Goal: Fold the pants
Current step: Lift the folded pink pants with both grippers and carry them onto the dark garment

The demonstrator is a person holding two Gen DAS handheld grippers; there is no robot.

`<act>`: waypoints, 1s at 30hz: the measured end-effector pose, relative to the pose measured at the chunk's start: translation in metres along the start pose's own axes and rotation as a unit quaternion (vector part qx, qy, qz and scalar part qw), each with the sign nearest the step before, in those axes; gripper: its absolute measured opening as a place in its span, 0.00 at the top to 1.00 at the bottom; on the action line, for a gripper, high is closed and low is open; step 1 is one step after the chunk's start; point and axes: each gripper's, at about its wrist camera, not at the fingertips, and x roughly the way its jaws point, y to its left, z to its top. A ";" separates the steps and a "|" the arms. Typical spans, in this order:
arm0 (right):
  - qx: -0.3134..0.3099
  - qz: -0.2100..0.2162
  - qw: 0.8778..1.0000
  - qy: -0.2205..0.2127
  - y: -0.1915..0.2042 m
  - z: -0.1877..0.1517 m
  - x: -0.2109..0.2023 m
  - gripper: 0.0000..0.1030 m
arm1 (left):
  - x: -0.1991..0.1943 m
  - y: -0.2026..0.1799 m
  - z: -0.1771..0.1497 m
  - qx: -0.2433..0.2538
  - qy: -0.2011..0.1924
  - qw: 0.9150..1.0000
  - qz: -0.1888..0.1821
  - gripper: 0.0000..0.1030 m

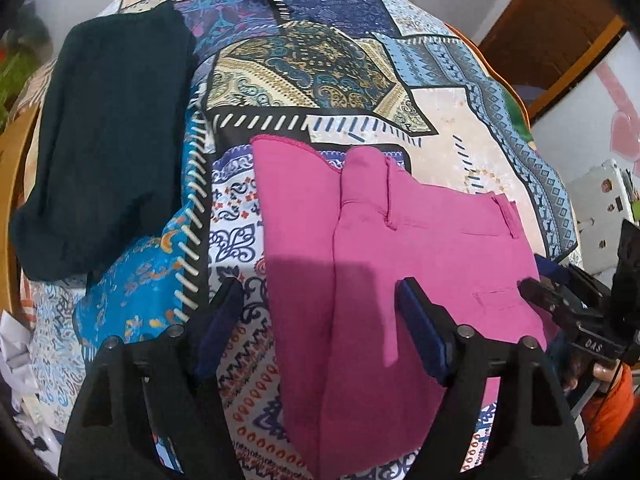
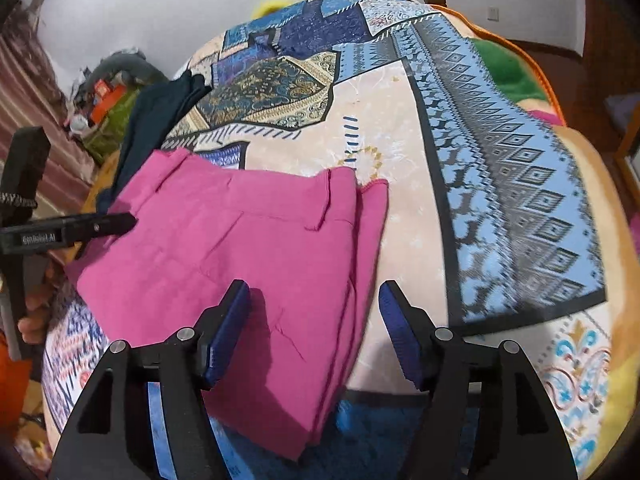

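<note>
Pink pants lie folded into a flat stack on a patterned patchwork bedspread. The waistband and belt loops are on top. My left gripper hovers open over the stack's left part, with its right pad above the cloth and its left pad above the spread. My right gripper is open over the other side of the pink pants, near their layered edge. Neither gripper presses on fabric. The left gripper's finger pokes in at the far edge of the pants in the right wrist view.
A dark teal garment lies folded at the left of the bedspread, also seen as the dark garment. A green and orange blanket edges the far right. Floor clutter and a wooden door flank the bed. A hand holds the left tool.
</note>
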 end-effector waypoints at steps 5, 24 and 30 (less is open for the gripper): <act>0.016 0.012 1.000 0.002 0.002 0.009 0.014 0.44 | 0.005 -0.008 0.007 0.016 0.002 1.000 -0.015 0.51; -0.036 0.016 0.998 -0.049 0.037 0.049 -0.030 0.90 | -0.040 -0.002 0.008 0.003 -0.053 0.999 -0.009 0.85; -0.080 0.026 0.993 -0.087 0.085 0.080 -0.045 0.90 | -0.098 0.027 0.017 -0.013 -0.117 0.993 0.004 0.85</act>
